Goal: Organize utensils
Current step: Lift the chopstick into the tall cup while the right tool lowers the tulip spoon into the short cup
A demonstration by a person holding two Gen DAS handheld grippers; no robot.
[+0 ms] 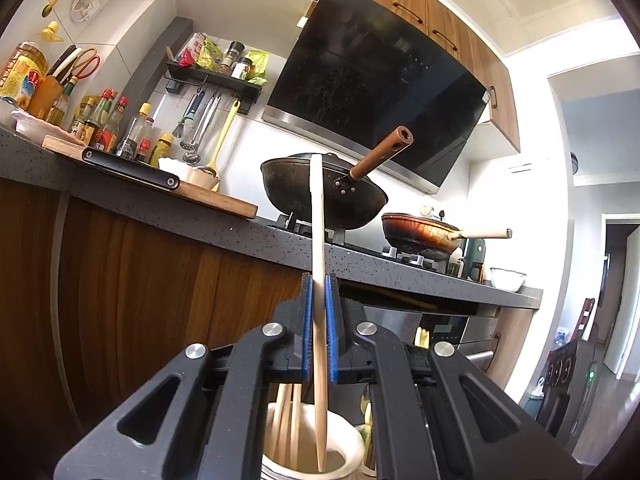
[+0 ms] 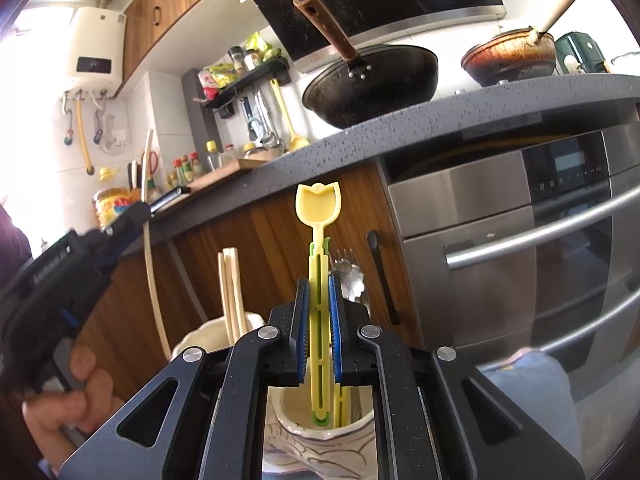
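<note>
Left wrist view: left gripper (image 1: 319,312) pinches a chopstick (image 1: 318,240) upright, tip inside a cup (image 1: 352,452) w/ other chopsticks. Right gripper (image 2: 319,312) pinches a yellow spoon (image 2: 318,208), handle end in a painted cup (image 2: 304,436). Best keep both vertical, lower straight, then let go.

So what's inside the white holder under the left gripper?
In the white holder: several wooden chopsticks, plus the lower end of the pale stick the left gripper clamps. The gripper covers the rest.
</note>
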